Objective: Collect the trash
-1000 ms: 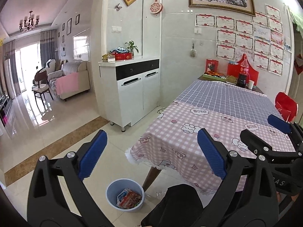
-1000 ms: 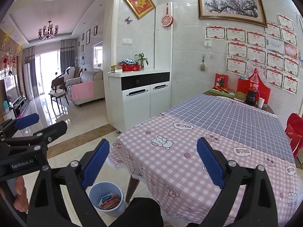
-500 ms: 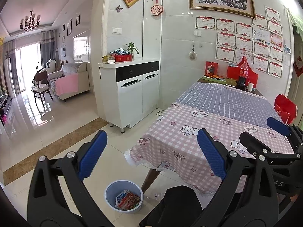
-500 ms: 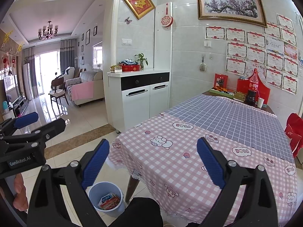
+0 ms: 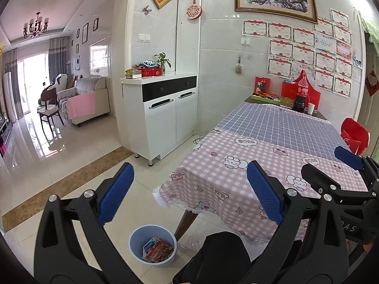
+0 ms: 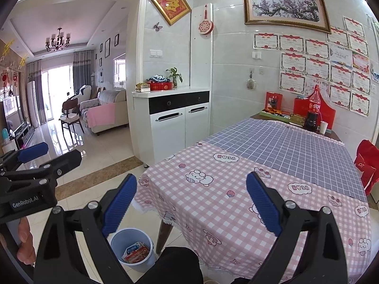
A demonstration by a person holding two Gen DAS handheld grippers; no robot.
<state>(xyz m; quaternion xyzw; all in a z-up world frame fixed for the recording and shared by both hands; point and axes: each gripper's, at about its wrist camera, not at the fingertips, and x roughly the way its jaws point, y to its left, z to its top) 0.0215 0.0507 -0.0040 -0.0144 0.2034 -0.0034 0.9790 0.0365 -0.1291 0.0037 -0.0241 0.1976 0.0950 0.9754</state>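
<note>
Glossy pale floor tiles (image 5: 78,161) run from a dining corner into a bright living room. On them, below and between the left gripper's (image 5: 189,194) jaws in its own view, stands a light blue trash bin (image 5: 152,245), just beside a leg of the counter (image 5: 236,189). Inside the bin lie colourful snack wrappers (image 5: 157,249); from the right wrist view the same bin (image 6: 132,248) shows under the left-hand jaw of the right gripper (image 6: 191,203). Both pairs of jaws are spread wide with nothing between their blue pads (image 5: 116,196). A dark trouser knee (image 5: 222,253) rises between the bin and the counter edge. Ahead of the jaws the counter carries a pink checked cloth with cartoon figures, then a grey-blue checked cloth (image 6: 284,146) farther on. At its far end stand a cola bottle (image 5: 302,94), a paper cup (image 5: 310,108) and red boxes. Left of the counter is a white cabinet (image 5: 165,118) against the tiled wall. At the left edge of the right wrist view, a hand (image 6: 24,243) grips the left gripper's handle.
</note>
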